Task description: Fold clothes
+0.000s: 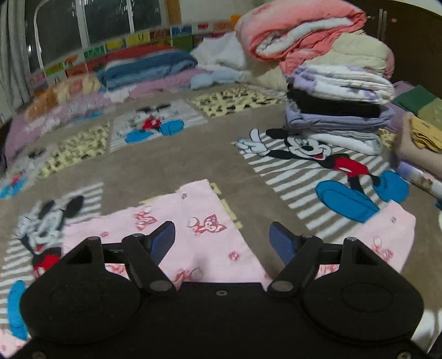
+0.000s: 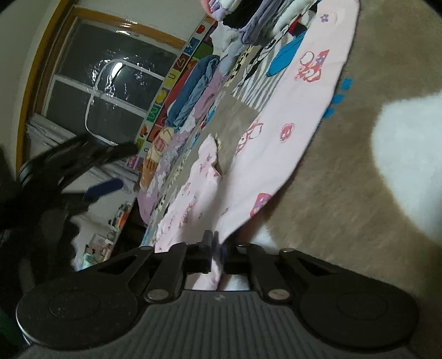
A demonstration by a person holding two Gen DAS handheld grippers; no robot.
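Pink printed cloth (image 1: pixel 193 234) lies spread on a beige cartoon-mouse bedspread (image 1: pixel 193 154), just under and ahead of the left gripper (image 1: pixel 222 237); at the far left of the left wrist view a row of folded blankets (image 1: pixel 143 69) runs below a dark window (image 1: pixel 91 24); the left gripper's blue pads (image 1: pixel 163 240) stand spread wide with nothing between them, above the cloth and not touching it; further right a stack of folded clothes (image 1: pixel 339 110) sits on the bedspread, topped by a rolled pink quilt (image 1: pixel 304 33); at the right edge a person's hand (image 1: pixel 411 143) rests against a yellow garment (image 1: pixel 425 135). In the right wrist view the left gripper (image 2: pixel 107 185) shows blurred at the left edge before the window (image 2: pixel 110 91); the pink cloth (image 2: pixel 276 132) stretches away from the right gripper (image 2: pixel 212 243), whose jaws are pressed together, pinching the cloth's near edge; the bedspread (image 2: pixel 331 193) fills the right side.
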